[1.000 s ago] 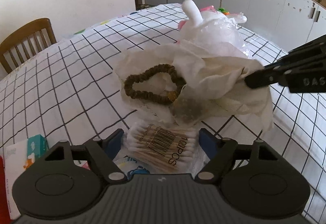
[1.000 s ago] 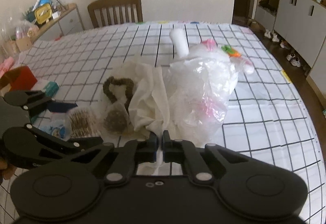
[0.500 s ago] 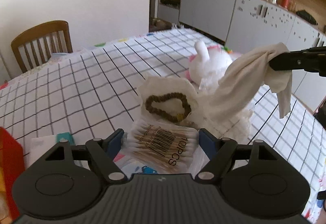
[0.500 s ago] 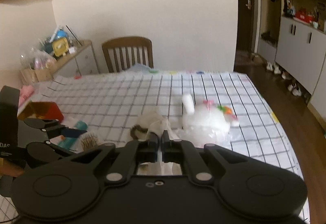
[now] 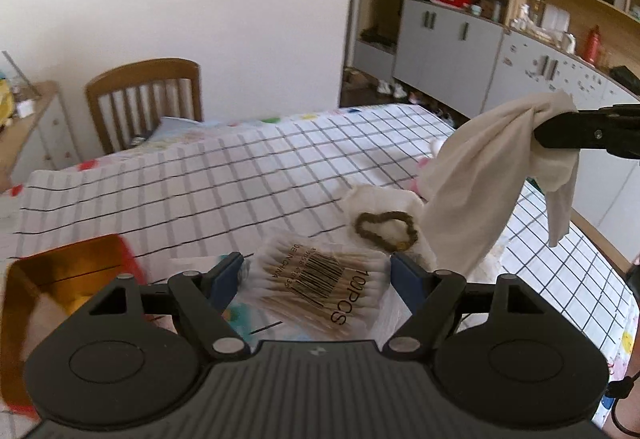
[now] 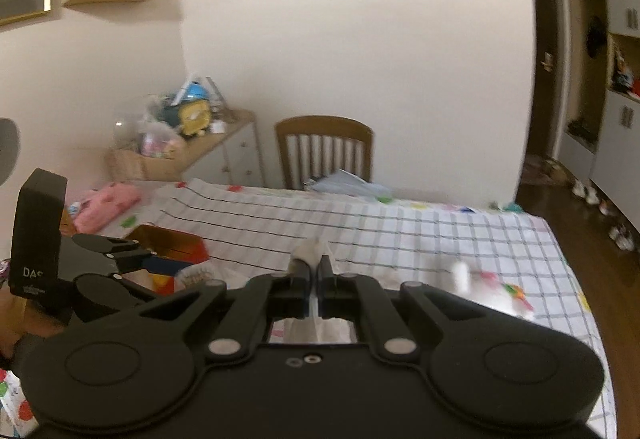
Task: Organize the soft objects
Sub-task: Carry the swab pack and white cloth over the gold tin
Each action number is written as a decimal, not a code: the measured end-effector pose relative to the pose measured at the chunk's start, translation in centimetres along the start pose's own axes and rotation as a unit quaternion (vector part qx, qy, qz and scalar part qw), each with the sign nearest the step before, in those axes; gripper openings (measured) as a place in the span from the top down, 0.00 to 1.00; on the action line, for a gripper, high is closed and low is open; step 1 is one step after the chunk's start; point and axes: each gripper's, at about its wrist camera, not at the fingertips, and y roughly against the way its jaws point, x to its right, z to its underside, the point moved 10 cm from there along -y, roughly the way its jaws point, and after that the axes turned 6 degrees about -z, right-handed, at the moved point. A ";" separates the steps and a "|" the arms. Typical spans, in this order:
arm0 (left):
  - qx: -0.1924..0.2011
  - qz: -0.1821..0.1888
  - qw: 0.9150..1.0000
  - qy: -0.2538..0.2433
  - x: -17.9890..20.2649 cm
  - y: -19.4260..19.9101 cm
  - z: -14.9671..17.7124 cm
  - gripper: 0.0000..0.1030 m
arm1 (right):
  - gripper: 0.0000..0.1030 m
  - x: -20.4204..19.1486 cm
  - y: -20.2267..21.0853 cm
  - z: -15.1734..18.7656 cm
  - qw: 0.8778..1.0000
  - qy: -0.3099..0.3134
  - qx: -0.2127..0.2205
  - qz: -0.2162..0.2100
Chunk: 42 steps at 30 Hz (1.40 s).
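My left gripper (image 5: pixel 316 267) is shut on a clear pack of cotton swabs (image 5: pixel 320 287), which spans the gap between its blue pads and hangs above the checked tablecloth (image 5: pixel 200 191). To the right, my right gripper (image 5: pixel 538 131) is shut on a bunched cream cloth (image 5: pixel 480 167) that hangs well above the table, its tail trailing down. In the right wrist view the cloth (image 6: pixel 308 249) pokes out between the closed fingers of the right gripper (image 6: pixel 315 271). A brown scrunchie (image 5: pixel 386 231) lies on a white cloth piece (image 5: pixel 380 199). A white plush toy (image 6: pixel 492 295) rests at the right, blurred.
A red box with a gold inside (image 5: pixel 60 279) stands at the near left. A wooden chair (image 5: pixel 144 99) is at the table's far side. A pink soft item (image 6: pixel 108 203) lies on the table's left edge. Cabinets (image 5: pixel 460 39) line the right wall.
Both grippers rose. The right one lifted the cream cloth off the table, uncovering the scrunchie's surroundings. The swab pack stayed between the left fingers and came up with them.
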 end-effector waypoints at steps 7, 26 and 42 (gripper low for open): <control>0.009 -0.038 0.999 0.020 -4.4 3.5 0.7 0.23 | 0.97 -5.6 -2.1 -2.2 0.998 0.027 0.006 -0.053; -0.001 -0.141 0.986 0.083 -16.9 7.4 2.7 0.23 | 0.97 -15.8 -10.6 -7.6 0.985 0.067 -0.011 -0.159; -0.063 -0.185 0.974 0.118 -23.9 2.2 5.2 0.23 | 0.97 -19.3 -21.6 -6.7 0.979 0.080 -0.072 -0.173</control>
